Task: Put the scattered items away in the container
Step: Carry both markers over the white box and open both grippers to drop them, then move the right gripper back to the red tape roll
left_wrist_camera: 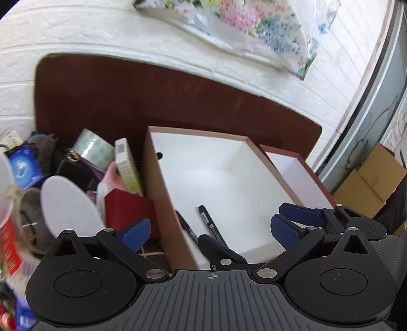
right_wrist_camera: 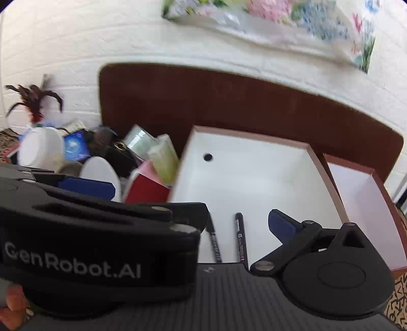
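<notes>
- The left gripper (left_wrist_camera: 209, 233) is standing wide open with nothing between its blue pads (left_wrist_camera: 134, 233); it is hovering over the near left wall of the box (left_wrist_camera: 162, 203), one pad outside it and the other above the white floor.
- The right gripper (right_wrist_camera: 223, 224) is also gaping wide and empty. Its right blue pad is showing clearly, while the body of the other gripper is covering its left finger almost entirely in the right wrist view.
- Two black markers (left_wrist_camera: 211, 224) are lying inside the box on the white floor near the front edge, close to each other but apart; the nearer ends of both are being cut off by the gripper bodies in both views.
- The box is sitting open on a dark brown table (left_wrist_camera: 127, 101), with a round hole (right_wrist_camera: 207, 157) showing in its left wall.
- A box lid (left_wrist_camera: 300, 175) is lying upturned just beside the box on its right.
- Left of the box, a crowded pile is pressing against the wall: a red box (left_wrist_camera: 127, 208), a pale green carton (left_wrist_camera: 127, 165), a roll of tape (left_wrist_camera: 94, 147) and a white round disc (left_wrist_camera: 68, 203). Much of this pile is blurring, and the things deeper in it are too overlapped to tell.
- A floral plastic bag (left_wrist_camera: 254, 23) is lying on the white surface behind the table, partly cropped by the frame.
- Brown cardboard cartons (left_wrist_camera: 368, 183) are standing at the far right.
</notes>
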`<state>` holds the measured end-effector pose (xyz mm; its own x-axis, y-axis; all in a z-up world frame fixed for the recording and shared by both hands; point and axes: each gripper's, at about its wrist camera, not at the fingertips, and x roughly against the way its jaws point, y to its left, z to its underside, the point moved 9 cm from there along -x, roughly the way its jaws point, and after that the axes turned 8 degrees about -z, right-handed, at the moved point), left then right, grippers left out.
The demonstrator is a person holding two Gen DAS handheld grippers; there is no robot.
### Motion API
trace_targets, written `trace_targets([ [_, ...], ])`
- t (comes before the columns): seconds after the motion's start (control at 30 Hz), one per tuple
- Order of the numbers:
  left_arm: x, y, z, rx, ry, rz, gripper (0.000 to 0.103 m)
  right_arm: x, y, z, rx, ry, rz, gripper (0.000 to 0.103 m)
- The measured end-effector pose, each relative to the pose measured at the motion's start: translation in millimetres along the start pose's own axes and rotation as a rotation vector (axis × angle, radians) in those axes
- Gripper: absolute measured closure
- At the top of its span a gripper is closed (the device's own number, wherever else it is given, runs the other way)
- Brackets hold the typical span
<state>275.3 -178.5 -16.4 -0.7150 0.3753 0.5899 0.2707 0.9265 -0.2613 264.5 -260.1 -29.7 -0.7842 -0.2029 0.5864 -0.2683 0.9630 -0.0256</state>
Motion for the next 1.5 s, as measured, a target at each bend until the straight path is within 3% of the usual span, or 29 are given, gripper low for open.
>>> trace_targets([
  [0.23,75,33,50,0.01,-0.15,-0.045,0.0,48,71,27,0.061,-0.106,-0.092,0.001],
  [0.4,96,65,104,0.055,-0.113,-0.074,0.0,59,119,71,0.116,-0.11,-0.101,0.0],
  [0.57,109,97,151,0.057,-0.069,-0.128,0.0,57,159,116,0.11,-0.084,-0.165,0.001],
  [0.7,111,132,173,0.088,-0.03,-0.213,0.0,45,169,143,0.145,-0.047,-0.111,0.002],
  [0.9,102,152,171,0.118,-0.026,-0.237,0.003,26,158,154,0.153,-0.025,-0.029,0.015],
  [1.0,93,149,167,0.083,-0.024,-0.22,0.012,23,145,155,0.103,-0.03,-0.013,0.024],
  [1.13,83,142,160,0.043,-0.01,-0.197,0.029,19,128,155,-0.033,-0.035,-0.057,0.04],
  [1.23,73,136,156,0.005,-0.001,-0.193,0.048,11,131,156,-0.079,-0.014,-0.131,0.054],
  [1.43,59,137,157,-0.026,0.012,-0.229,0.047,-4,145,154,-0.085,-0.001,-0.166,0.056],
  [1.5,56,139,158,-0.019,0.022,-0.217,0.055,-10,145,153,-0.125,0.005,-0.198,0.058],
])
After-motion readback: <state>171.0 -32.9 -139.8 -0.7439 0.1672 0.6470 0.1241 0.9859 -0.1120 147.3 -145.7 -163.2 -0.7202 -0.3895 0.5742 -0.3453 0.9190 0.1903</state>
